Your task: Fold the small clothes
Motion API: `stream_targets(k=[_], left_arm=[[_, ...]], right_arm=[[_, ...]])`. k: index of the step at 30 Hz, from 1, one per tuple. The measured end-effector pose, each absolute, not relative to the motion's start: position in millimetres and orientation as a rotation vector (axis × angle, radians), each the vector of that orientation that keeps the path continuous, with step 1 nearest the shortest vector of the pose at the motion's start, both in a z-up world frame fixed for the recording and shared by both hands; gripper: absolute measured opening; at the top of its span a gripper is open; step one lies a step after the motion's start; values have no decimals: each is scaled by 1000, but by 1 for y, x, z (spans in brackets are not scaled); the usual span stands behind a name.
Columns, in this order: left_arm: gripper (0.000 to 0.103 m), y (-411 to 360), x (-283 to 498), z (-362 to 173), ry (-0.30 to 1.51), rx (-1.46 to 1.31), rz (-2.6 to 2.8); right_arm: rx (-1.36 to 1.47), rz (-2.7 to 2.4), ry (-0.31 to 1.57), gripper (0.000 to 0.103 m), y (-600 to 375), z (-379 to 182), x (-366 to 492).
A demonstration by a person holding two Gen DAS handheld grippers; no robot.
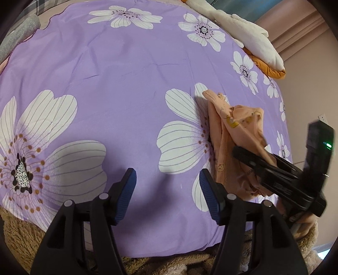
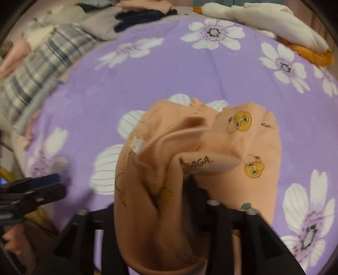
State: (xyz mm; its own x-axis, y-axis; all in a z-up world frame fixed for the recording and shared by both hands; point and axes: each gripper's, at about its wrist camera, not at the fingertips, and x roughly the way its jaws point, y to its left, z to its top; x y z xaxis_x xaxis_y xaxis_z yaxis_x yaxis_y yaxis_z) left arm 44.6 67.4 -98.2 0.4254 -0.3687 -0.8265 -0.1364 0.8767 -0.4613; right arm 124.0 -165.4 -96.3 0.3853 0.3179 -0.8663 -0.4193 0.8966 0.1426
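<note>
While bunched, peach garment [image 1: 230,135] runs lengthwise away from right gripper [image 1: 249,156].

right hand-held gripper [image 2: 186,190] fingertips buried under peach garment [image 2: 211,148], folded clothes [image 2: 135,14] at top edge blurred

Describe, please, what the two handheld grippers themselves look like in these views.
The left gripper has black plastic arms with silver pivot pins and ribbed blue pads. The right gripper is also black, carrying a dark boxy module with a green light.

Both wrist views look steeply down, close; share purple bedspread [image 1: 126,84].
</note>
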Motion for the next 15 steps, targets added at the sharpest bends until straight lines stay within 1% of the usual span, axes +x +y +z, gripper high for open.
stream_targets(k=[4, 5, 8, 10, 15], left_arm=[[62, 63, 51, -95, 1128, -508, -177], [62, 61, 52, -92, 1126, -507, -184], [63, 57, 56, -85, 1114, -501, -210], [63, 54, 57, -79, 1100, -496, -222], [65, 43, 61, -72, 1086, -481, -262]], right_arm=[[12, 513, 1045, 58, -193, -75, 110], [39, 520, 1035, 62, -198, -71, 106], [120, 544, 1004, 65, -215, -59, 96], [177, 563, 982, 66, -226, -51, 88], [172, 481, 927, 66, -241, -51, 81]])
